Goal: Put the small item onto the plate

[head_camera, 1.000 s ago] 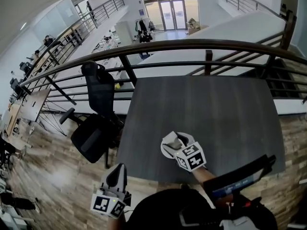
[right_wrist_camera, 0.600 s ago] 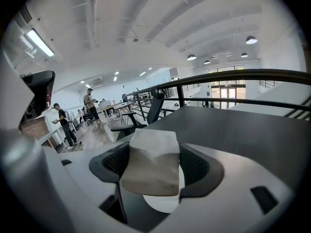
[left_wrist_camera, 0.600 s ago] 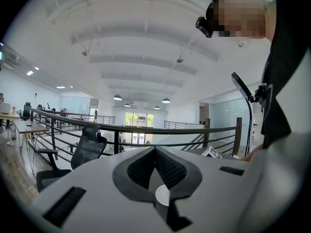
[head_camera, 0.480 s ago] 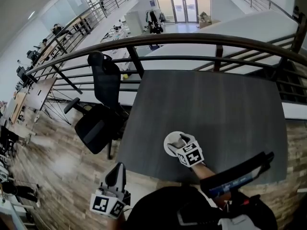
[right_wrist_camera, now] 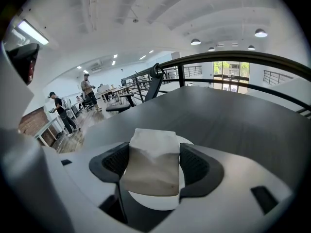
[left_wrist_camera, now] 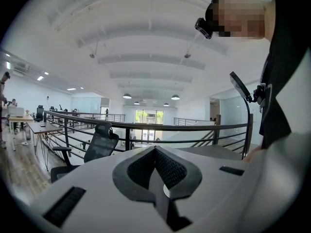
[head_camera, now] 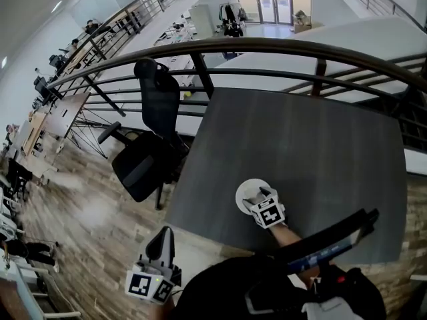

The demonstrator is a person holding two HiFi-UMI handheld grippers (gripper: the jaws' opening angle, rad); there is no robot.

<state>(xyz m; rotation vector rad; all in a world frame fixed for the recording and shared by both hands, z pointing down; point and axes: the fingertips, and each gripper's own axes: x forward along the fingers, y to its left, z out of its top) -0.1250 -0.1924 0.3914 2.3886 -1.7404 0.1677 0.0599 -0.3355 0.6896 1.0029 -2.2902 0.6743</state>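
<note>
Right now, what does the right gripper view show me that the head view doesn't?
Only the right gripper view: a pale block clamped between the jaws of the right gripper, over the plate. From the head view, the gripper hides the block. Only the head view: the left gripper, held off the table past its near-left corner, and the table's whole outline. Both: the white plate near the grey table's near edge, the black chair and the railing.
</note>
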